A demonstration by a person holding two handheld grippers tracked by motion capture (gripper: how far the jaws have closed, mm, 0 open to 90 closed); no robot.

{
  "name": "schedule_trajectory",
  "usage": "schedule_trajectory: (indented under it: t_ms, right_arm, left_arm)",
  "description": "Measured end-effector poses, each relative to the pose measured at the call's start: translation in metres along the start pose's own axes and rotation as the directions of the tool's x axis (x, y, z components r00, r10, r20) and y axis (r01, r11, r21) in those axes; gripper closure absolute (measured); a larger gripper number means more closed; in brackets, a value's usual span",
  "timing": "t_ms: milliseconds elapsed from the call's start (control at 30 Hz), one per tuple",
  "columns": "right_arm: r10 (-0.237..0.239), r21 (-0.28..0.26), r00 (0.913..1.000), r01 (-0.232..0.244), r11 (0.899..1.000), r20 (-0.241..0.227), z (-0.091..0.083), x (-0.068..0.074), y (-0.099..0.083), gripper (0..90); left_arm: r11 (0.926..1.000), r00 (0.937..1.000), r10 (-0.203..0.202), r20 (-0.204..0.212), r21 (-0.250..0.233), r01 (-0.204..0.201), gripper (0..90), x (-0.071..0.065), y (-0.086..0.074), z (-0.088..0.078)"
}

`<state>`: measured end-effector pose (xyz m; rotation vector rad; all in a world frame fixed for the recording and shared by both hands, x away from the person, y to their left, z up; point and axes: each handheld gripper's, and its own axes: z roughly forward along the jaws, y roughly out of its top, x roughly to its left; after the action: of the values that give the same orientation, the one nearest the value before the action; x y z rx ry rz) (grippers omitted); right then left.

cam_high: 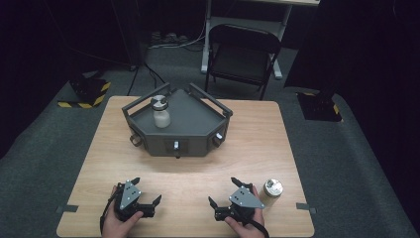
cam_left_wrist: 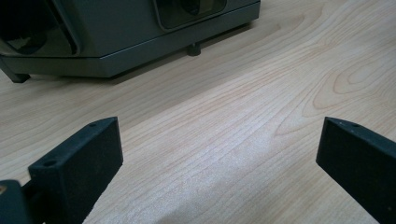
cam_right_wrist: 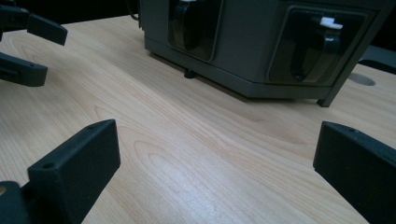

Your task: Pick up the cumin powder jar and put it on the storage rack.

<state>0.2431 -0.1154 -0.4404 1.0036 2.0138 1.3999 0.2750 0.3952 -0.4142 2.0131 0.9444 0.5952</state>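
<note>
- The left gripper (cam_high: 147,191) is seen in the high view near the front edge of the pale wooden table (cam_high: 277,144), held in a hand; its jaws stand wide apart with nothing between them, bare wood showing in the left gripper view (cam_left_wrist: 219,154).
- The right gripper (cam_high: 224,191) is likewise held low at the front right, jaws spread and empty; bare table is seen between them in the right gripper view (cam_right_wrist: 215,158).
- A small cream-bodied jar with a silver metal lid (cam_high: 271,191) stands upright on the table just beside the right hand (cam_high: 246,220), to its outer side. It is judged to be the thing next to be handled.
- A second jar of the same kind, white-bodied with a silver lid (cam_high: 160,112), stands upright on the left part of the dark grey angular metal tray with railed edges (cam_high: 198,126), mid-table and well apart from both grippers.
- The tray's front wall with its recessed dark handles is seen in the right gripper view (cam_right_wrist: 261,42).
- Risk noted: the near jar lies outside the right gripper's line of sight; a blind sideways swing could knock it over or roll it off the nearby table edge.
- Risk noted: a grip on the smooth lid rather than the body could slip.
- Risk noted: in placing, the tray rail or the standing jar could be struck.
</note>
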Motion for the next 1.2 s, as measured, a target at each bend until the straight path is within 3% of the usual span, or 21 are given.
schedule_trajectory:
  t_ms: [300, 500, 667, 967, 1200]
  right_arm:
    - [0.018, -0.060, 0.9977, -0.014, 0.998, 0.065, -0.019, 0.003, 0.002, 0.5]
    - [0.033, -0.095, 0.9906, -0.020, 0.995, 0.133, -0.035, 0.003, 0.002, 0.5]
    - [0.051, -0.108, 0.9785, -0.030, 0.994, 0.200, -0.048, 0.000, -0.001, 0.4]
    - [0.091, -0.127, 0.9442, -0.053, 0.990, 0.317, -0.071, 0.000, -0.012, 0.3]
    - [0.114, -0.120, 0.9272, -0.075, 0.990, 0.357, -0.073, -0.003, -0.016, 0.3]
  left_arm:
    - [0.9999, 0.9999, -0.011, 0.010, 0.001, 0.011, 0.8, 0.002, 0.000, 0.000]
    - [1.0000, 0.9999, -0.008, 0.007, -0.001, 0.008, 0.8, 0.002, 0.000, 0.000]
    - [1.0000, 1.0000, -0.006, 0.004, 0.003, 0.006, 0.8, 0.001, 0.000, 0.000]
    - [0.9999, 0.9999, -0.011, 0.012, 0.005, 0.011, 0.8, 0.003, 0.000, 0.000]
    - [0.9998, 0.9996, -0.020, 0.019, 0.008, 0.020, 0.8, 0.005, 0.001, 0.000]
